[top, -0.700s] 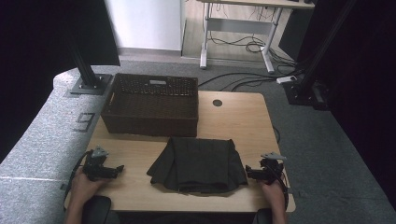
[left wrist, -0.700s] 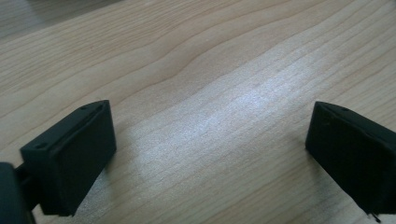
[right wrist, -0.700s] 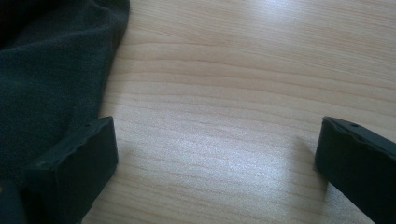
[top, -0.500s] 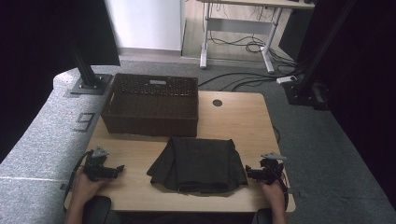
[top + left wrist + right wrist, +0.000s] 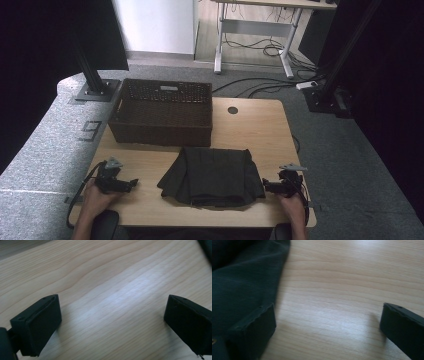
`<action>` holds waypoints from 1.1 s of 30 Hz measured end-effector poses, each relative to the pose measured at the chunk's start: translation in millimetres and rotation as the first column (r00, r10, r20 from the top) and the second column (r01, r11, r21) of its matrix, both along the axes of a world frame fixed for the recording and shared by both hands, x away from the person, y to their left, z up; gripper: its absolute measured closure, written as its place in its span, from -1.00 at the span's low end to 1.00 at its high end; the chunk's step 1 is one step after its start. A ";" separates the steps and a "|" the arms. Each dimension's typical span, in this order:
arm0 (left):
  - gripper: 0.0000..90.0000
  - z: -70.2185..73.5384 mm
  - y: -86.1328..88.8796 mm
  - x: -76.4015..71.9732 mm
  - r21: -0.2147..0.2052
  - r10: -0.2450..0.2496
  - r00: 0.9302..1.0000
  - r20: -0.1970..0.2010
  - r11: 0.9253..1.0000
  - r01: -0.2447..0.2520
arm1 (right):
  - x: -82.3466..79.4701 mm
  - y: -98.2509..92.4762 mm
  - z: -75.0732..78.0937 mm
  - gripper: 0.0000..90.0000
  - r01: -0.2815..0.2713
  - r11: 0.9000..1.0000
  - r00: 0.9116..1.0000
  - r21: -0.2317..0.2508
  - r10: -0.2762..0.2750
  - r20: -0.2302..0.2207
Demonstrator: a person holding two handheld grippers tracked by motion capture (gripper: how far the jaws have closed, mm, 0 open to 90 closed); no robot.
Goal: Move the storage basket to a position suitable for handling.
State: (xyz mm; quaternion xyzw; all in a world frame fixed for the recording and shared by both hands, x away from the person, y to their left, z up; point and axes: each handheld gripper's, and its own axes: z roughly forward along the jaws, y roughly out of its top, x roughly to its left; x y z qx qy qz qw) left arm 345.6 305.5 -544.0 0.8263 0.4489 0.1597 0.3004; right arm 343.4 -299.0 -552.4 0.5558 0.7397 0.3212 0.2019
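One wicker basket (image 5: pixel 161 125) | contents unclear | dark cloth (image 5: pixel 212 176) just outside

We count one folded dark grey cloth garment (image 5: pixel 212 176) lying on one light wooden counter (image 5: pixel 250 125), and one dark brown woven wicker basket (image 5: pixel 162 112) of rectangular shape standing behind it. We also count two black handheld grippers, the left gripper (image 5: pixel 131 183) and the right gripper (image 5: pixel 265 186), each with two black fingers (image 5: pixel 40 325), so four fingers in all. Two hands hold them, one hand (image 5: pixel 97 200) at the left, one hand (image 5: pixel 292 205) at the right.
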 end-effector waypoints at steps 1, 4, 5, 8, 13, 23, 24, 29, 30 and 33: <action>-0.97 3.8 -8.1 0.4 -0.002 -0.016 1.000 0.008 1.000 0.016 | -0.4 0.4 1.7 -0.97 -0.007 1.000 1.000 0.000 0.007 0.004; -0.96 12.7 -20.7 0.9 -0.034 -0.039 0.999 0.033 0.999 0.040 | -0.8 1.9 9.1 -0.97 -0.019 1.000 1.000 0.014 0.019 0.022; -0.95 12.7 -20.7 0.9 -0.034 -0.039 0.999 0.033 0.999 0.040 | -0.8 1.9 9.1 -0.97 -0.019 1.000 1.000 0.014 0.019 0.022; -0.95 23.2 -38.5 3.8 -0.080 -0.073 0.995 0.062 0.994 0.078 | 0.3 6.8 19.3 -0.93 -0.050 0.998 0.998 0.034 0.048 0.045; -0.93 30.2 -65.0 12.2 -0.090 -0.115 0.991 0.064 0.989 0.120 | 8.0 19.3 26.9 -0.89 -0.102 0.994 0.994 0.037 0.100 0.043; -0.91 38.7 -111.6 34.2 -0.101 -0.159 0.984 0.075 0.981 0.166 | 27.0 43.9 38.1 -0.93 -0.162 0.987 0.986 0.011 0.161 0.040; -0.91 38.5 -116.7 36.8 -0.108 -0.166 0.983 0.072 0.979 0.173 | 31.0 50.7 40.1 -1.00 -0.184 0.983 0.982 -0.019 0.184 0.033; -0.95 39.9 -146.2 51.0 -0.100 -0.194 0.978 0.071 0.975 0.200 | 43.3 62.9 41.6 -1.00 -0.182 0.983 0.983 -0.011 0.183 0.032; -0.97 39.9 -146.2 51.0 -0.100 -0.194 0.978 0.071 0.975 0.200 | 43.3 62.9 41.6 -1.00 -0.182 0.983 0.983 -0.011 0.183 0.032; -0.97 41.7 -156.5 57.9 -0.118 -0.195 0.978 0.073 0.972 0.202 | 51.7 67.5 41.6 -1.00 -0.176 0.984 0.984 -0.004 0.176 0.027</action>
